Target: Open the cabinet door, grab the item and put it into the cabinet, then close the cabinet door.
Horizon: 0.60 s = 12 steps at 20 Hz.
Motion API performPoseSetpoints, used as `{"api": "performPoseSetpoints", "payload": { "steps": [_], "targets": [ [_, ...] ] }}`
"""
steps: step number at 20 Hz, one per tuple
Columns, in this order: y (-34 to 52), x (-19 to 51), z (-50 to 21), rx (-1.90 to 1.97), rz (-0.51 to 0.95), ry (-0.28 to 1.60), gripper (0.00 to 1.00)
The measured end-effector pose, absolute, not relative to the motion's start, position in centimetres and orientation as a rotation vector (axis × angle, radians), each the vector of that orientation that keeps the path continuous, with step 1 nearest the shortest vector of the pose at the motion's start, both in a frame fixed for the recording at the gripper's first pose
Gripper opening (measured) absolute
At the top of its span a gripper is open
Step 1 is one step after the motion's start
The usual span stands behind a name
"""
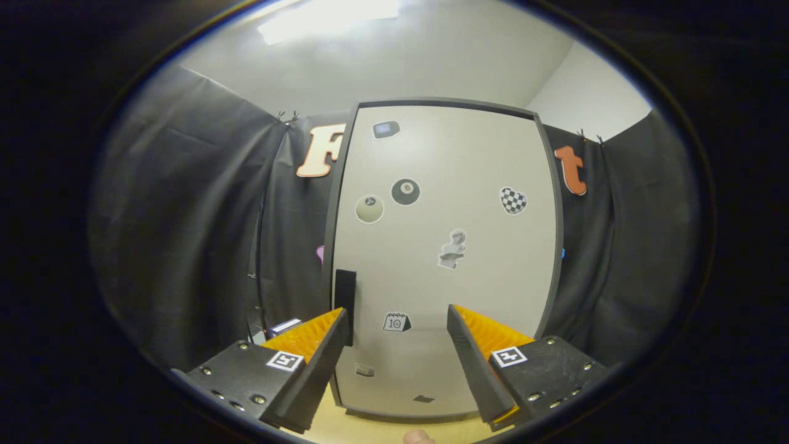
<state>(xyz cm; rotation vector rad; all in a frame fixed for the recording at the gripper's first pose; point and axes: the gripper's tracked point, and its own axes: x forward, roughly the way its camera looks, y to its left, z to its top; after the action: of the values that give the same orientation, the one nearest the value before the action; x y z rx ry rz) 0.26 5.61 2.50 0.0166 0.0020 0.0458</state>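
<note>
Jaws: we saw the jaws [397, 320] spread wide apart with nothing between them, both fingers free of any contact that we could make out.

Cabinet: we faced a cabinet [444, 259] with a pale door [481, 160] in a dark frame, standing upright on the tabletop [382, 431] just ahead of the fingers.

Door state: the door was closed, flush within its frame as far as we could tell.

Handle: a dark upright handle [344, 296] sat at the door's left edge, low down, just above and beside the tip of the left finger [320, 351]; we could not tell whether they touched.

Right finger: the right finger [474, 357] pointed at the lower right part of the door, apart from the handle.

Stickers: the door carried several stickers, among them a black billiard ball [405, 192], a pale ball [369, 209] just left of it, a checkered heart [513, 200] toward the right edge, a grey figure [453, 249] near the middle and a small calendar [396, 322] low down between the fingers.

Item: a small white and blue box [285, 326] lay beside the cabinet's lower left corner, partly hidden behind the left finger; we could not tell what it was.

Tabletop: we saw a light wooden strip under the cabinet's front edge.

Surroundings: black cloth [185, 216] hung on both sides of the cabinet.
</note>
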Motion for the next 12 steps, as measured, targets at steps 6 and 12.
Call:
{"api": "performPoseSetpoints", "payload": {
  "steps": [6, 12],
  "targets": [
    [7.9, 2.1, 1.3, 0.012, 0.074, 0.032, 0.95],
    [10.3, 5.2, -0.4, -0.019, 0.091, 0.053, 0.95]
  ]
}}
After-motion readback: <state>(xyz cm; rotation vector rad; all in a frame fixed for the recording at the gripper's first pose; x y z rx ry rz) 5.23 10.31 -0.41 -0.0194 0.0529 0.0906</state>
